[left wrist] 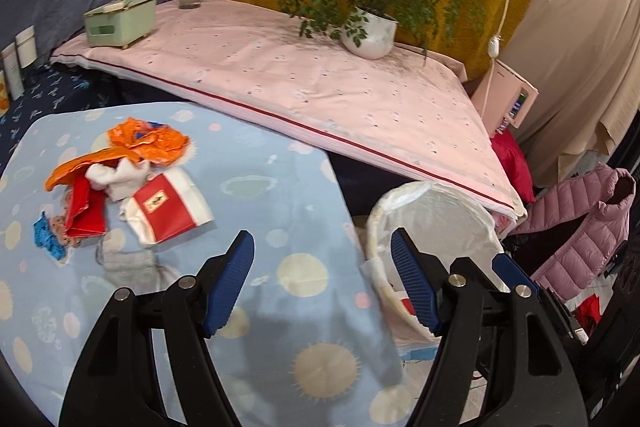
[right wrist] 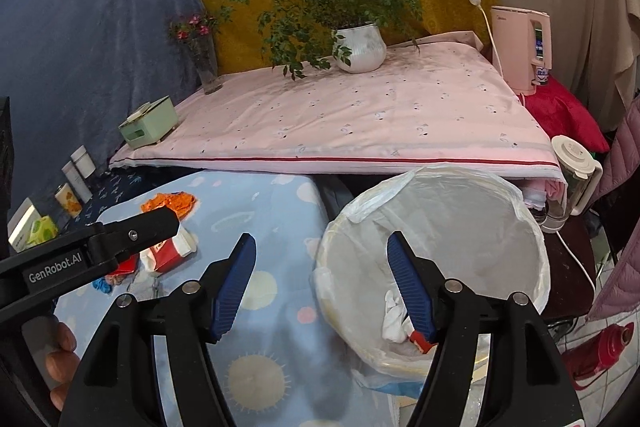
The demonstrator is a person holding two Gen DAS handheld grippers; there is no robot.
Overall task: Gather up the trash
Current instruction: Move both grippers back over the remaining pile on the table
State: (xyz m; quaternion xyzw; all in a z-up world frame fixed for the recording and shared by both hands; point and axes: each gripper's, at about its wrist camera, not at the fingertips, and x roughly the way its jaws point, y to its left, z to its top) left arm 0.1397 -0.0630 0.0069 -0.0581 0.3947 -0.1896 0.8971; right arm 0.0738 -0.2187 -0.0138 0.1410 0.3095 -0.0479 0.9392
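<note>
Both the left gripper (left wrist: 322, 279) and right gripper (right wrist: 321, 283) hang wide open, holding nothing (wrappers (left wrist: 132, 183) piled on the blue cloth (left wrist: 280, 195)); lined bin (right wrist: 436, 267) beside it.

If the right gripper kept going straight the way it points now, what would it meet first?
Probably the near rim of the lined trash bin, since the open right gripper straddles the edge between blue cloth and bin; depth is unclear.

1. A heap of crumpled trash (left wrist: 124, 183) is spread on the light blue dotted cloth (left wrist: 280, 195): orange foil, red-and-white wrappers, white tissue, a blue scrap.
2. A white-lined bin (right wrist: 436, 235) is set just beside the cloth's edge; a white wad (right wrist: 394, 315) and a red scrap are held inside.
</note>
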